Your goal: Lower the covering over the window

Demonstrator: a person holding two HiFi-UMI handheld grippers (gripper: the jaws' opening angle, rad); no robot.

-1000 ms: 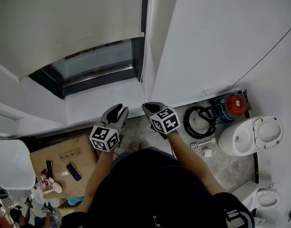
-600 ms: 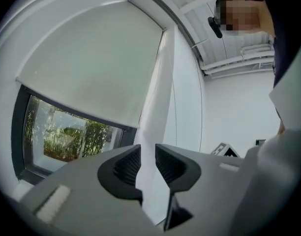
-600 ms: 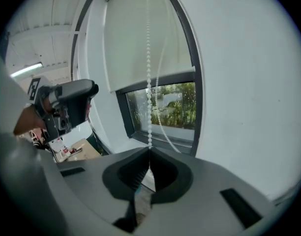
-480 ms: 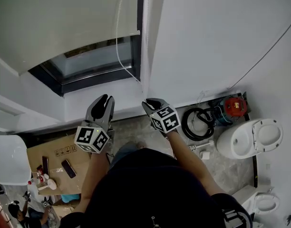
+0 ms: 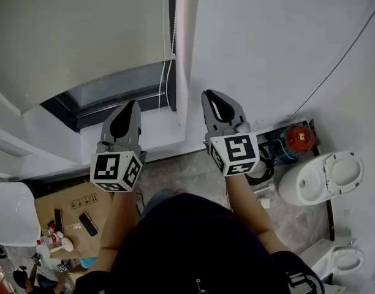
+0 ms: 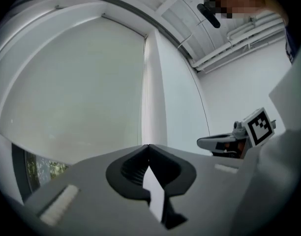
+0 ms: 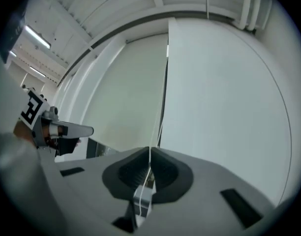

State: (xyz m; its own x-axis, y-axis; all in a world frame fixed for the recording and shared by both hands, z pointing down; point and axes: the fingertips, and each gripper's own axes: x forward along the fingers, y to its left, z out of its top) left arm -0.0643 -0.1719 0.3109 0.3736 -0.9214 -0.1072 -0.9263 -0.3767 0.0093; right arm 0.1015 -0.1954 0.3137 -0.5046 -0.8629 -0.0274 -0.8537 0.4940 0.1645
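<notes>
The blind hung over most of the window, and its bottom edge left only a strip of glass bare beneath it. Both grippers were raised level towards that wall, side by side but apart. The left gripper pointed at the lower frame of the bare strip, below the blind and clear of it. Its jaws had just been closing and met, with nothing between them. The right gripper faced the white wall just right of the window frame, past the blind's right edge. Its jaws had just been opening a little, yet stood almost together. The thin cord ran up between them towards the top of the frame. They seemed to pinch it, though the slit was too fine to be sure. In the head view the cord hung down the frame beside the blind's right edge, between the two grippers.
</notes>
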